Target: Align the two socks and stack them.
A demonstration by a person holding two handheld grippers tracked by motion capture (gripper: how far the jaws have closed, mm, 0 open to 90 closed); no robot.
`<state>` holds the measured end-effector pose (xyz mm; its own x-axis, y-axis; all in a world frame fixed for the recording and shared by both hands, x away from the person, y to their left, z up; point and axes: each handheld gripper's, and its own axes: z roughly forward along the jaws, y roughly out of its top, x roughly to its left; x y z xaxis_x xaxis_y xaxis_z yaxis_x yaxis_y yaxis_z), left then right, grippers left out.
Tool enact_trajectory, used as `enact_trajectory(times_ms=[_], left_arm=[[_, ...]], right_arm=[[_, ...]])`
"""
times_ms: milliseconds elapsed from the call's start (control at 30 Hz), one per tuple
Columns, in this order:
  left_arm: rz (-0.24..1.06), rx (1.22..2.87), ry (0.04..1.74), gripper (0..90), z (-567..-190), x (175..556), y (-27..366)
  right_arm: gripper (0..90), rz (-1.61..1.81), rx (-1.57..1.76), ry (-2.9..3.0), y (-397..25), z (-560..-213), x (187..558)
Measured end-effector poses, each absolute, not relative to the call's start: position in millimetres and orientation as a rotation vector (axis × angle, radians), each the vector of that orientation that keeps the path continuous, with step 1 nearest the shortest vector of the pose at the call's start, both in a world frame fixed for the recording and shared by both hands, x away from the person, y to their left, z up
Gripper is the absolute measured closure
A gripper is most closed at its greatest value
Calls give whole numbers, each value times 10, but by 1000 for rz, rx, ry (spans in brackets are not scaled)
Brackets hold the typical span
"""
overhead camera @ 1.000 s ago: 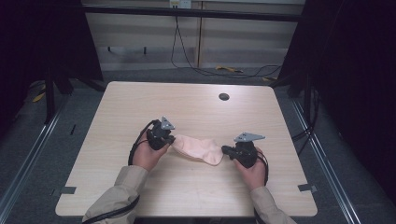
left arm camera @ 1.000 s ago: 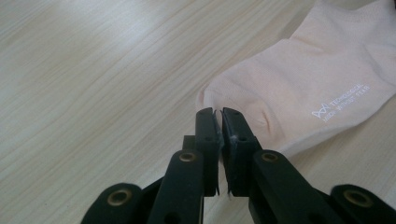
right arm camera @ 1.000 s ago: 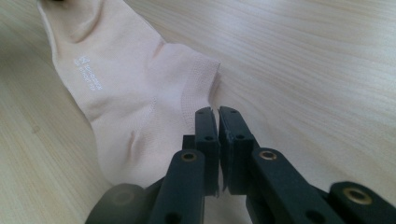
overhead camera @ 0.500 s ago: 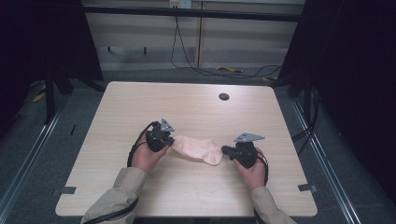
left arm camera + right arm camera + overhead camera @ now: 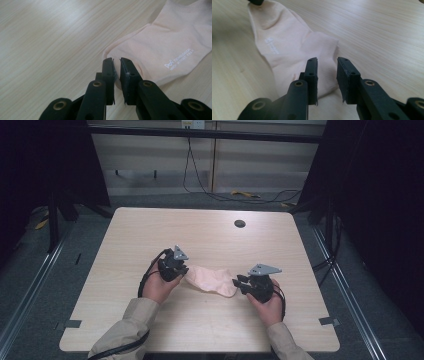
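Observation:
A pale pink sock (image 5: 210,279) lies flat on the wooden table (image 5: 210,235), between my two grippers. My left gripper (image 5: 186,270) is at the sock's left end. In the left gripper view its jaws (image 5: 117,62) are pressed almost together on the rounded edge of the sock (image 5: 162,42), which carries a small white logo. My right gripper (image 5: 236,282) is at the sock's right end. The right gripper view shows it (image 5: 327,61) open, with its jaws hovering over the near end of the sock (image 5: 287,47). The left gripper's tip (image 5: 255,2) shows at the far end.
A dark round grommet (image 5: 239,223) sits near the table's far edge. Bare wood surrounds the sock on all sides. Beyond the table are a grey floor, cables (image 5: 210,195) and dark curtains.

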<state>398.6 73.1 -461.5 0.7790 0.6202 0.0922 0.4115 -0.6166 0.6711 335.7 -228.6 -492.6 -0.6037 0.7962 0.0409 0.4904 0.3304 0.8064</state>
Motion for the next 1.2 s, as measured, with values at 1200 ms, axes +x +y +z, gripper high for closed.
enact_trajectory(times_ms=[1200], left_arm=[[440,2315,731,881,-4620,4113,651]], right_arm=[[665,1085,1078,2325,-2119,-5031,3329]])
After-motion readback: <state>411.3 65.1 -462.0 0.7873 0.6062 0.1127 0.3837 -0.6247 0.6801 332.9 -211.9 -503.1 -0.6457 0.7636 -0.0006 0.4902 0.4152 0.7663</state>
